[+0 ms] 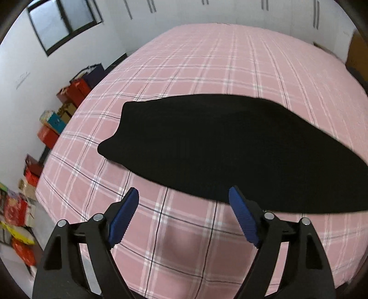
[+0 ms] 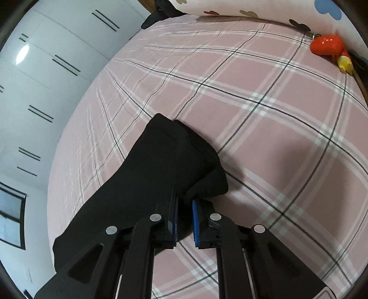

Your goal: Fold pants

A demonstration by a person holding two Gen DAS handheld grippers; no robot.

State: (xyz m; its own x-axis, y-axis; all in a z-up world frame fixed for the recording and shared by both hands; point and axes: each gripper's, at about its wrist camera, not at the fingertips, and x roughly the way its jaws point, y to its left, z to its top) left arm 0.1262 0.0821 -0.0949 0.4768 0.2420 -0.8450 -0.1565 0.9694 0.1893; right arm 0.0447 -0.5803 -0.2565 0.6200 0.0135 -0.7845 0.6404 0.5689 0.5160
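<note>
Black pants [image 1: 218,147] lie flat across a pink plaid bed [image 1: 207,64]. My left gripper [image 1: 184,195] hovers above the near edge of the pants, jaws wide open, blue pads [image 1: 124,218] bare with nothing between them. In the right wrist view the pants [image 2: 161,161] run from the lower left toward the middle, with a bunched end at the right. My right gripper [image 2: 184,202] is shut on that bunched edge of the pants, black cloth pinched between its blue pads [image 2: 195,220].
Coloured boxes [image 1: 69,96] line the floor by the left wall under a window [image 1: 62,23]. White wardrobe doors [image 2: 46,80] stand beyond the bed. A red and yellow toy [image 2: 329,46] and a patterned pillow [image 2: 253,7] rest at the bed's far end.
</note>
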